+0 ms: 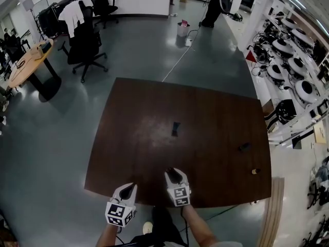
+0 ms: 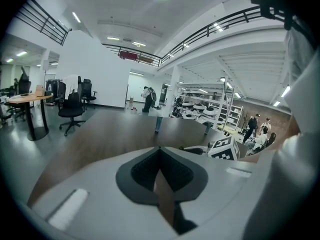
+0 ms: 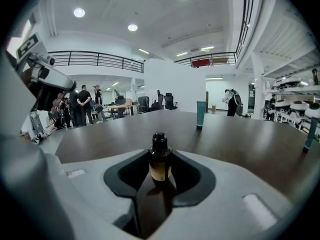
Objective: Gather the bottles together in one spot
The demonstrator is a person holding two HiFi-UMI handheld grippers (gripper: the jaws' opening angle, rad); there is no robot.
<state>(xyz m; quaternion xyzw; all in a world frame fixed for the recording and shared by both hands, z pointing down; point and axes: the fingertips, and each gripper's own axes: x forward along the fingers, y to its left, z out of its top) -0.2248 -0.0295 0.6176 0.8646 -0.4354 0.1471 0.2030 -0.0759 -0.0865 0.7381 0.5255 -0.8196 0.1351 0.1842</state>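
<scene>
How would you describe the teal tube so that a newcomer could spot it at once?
Start at the big brown table. Near its middle a teal tube stands upright, alone. The slender item and small bottle sit far off toward the right edge.

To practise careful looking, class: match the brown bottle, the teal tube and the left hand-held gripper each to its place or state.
1 brown bottle
2 teal tube
3 left hand-held gripper

A jaws together, nothing between them
B clamped in the right hand-held gripper
C upright near the middle of the table

Pairs: 1-B, 2-C, 3-A
</scene>
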